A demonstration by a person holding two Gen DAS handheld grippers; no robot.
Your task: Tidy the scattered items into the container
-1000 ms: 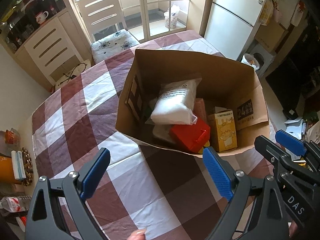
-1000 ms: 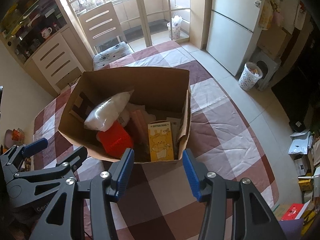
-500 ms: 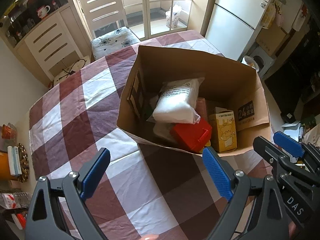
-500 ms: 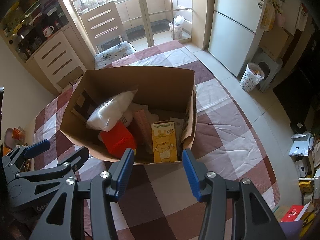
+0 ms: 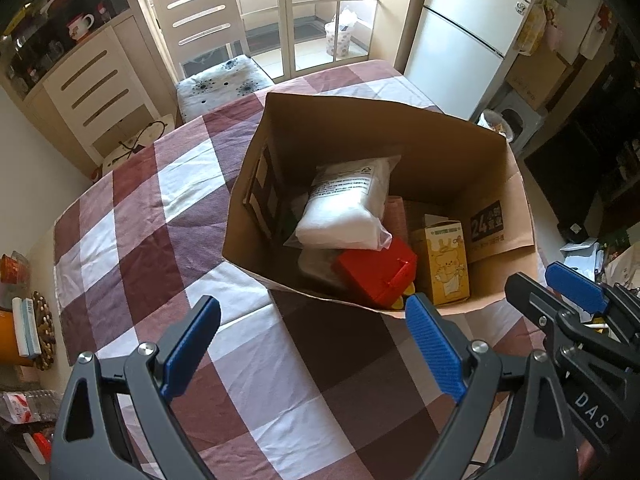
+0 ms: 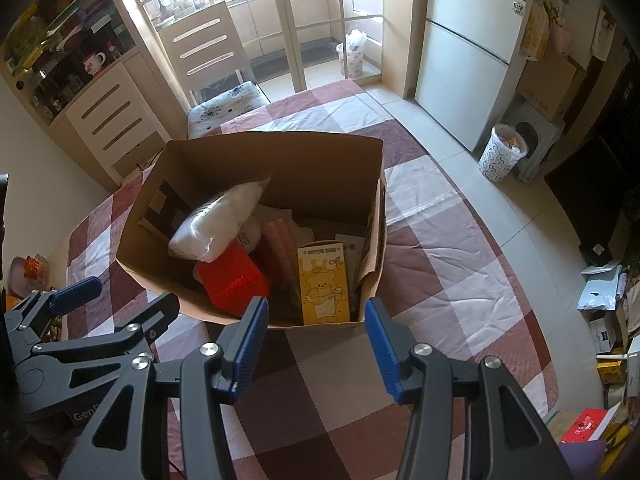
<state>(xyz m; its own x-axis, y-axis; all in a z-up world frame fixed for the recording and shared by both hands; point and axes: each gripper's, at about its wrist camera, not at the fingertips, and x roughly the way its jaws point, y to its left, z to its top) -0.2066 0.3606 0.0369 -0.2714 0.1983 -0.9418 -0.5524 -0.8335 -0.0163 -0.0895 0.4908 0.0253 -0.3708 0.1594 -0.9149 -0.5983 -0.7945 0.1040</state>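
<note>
holding both tools above the checked tablecloth [image 5: 132, 240], you have nothing between the jaws: left gripper [image 5: 312, 344] gapes wide, right gripper [image 6: 316, 340] stands partly apart. the paper bag [image 5: 360, 136] sits just ahead, holding a white pouch [image 5: 344, 208], red box [image 5: 376, 272] and yellow carton [image 6: 324, 284]. its walls look thin and floppy; take the rim gently.

Below me the worktop [image 5: 168, 240] wears a maroon, purple and white checked cloth [image 6: 440, 264]. The only thing standing on it is an open brown paper bag [image 5: 360, 132]; around the bag I see only bare cloth.
</note>
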